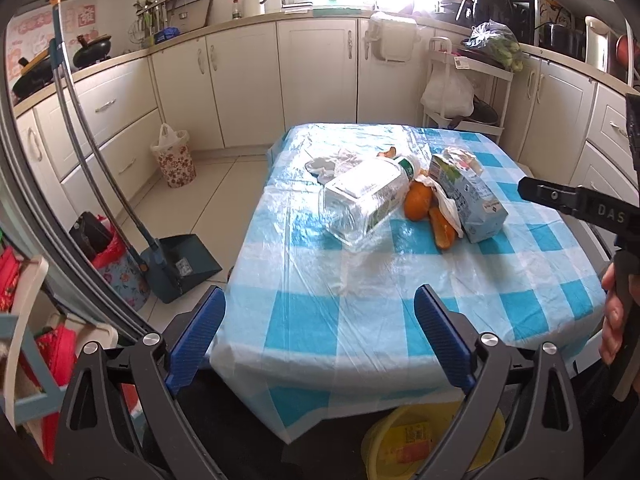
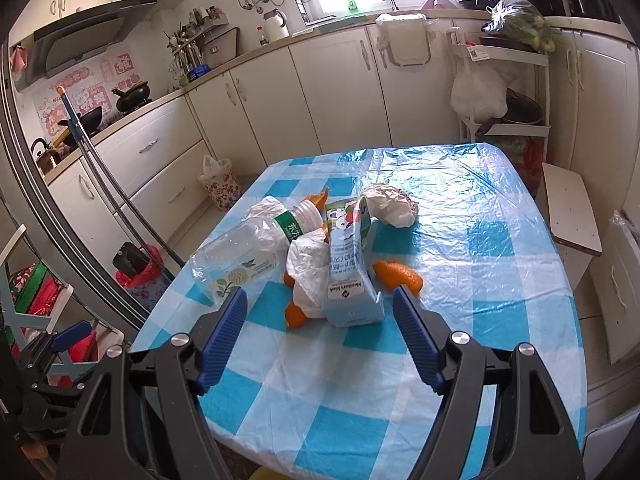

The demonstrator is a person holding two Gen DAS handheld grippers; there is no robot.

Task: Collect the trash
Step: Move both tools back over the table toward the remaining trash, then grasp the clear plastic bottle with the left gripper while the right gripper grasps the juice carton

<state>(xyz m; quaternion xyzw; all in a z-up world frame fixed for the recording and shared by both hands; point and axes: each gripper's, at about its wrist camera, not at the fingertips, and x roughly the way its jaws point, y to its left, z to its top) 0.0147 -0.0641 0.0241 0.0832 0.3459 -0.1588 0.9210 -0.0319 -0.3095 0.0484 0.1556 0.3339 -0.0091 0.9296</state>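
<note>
Trash lies in a heap on the blue-and-white checked table (image 1: 360, 320) (image 2: 480, 280): a clear plastic bottle (image 1: 368, 196) (image 2: 244, 256) on its side, a light-blue carton (image 1: 468, 204) (image 2: 350, 276), orange peels (image 1: 420, 200) (image 2: 398, 274), a crumpled white tissue (image 2: 310, 268) and a crumpled wrapper (image 2: 390, 204). My left gripper (image 1: 320, 300) is open and empty at the table's near edge. My right gripper (image 2: 320, 300) is open and empty, just short of the carton; its body shows in the left wrist view (image 1: 576, 200).
A yellow bin (image 1: 424, 436) sits under the table's near edge. A floral lined trash bin (image 1: 174, 158) (image 2: 222, 184) stands by the cabinets. A dustpan with long handle (image 1: 176, 264) stands left of the table. A white stool (image 2: 572, 208) is at the right.
</note>
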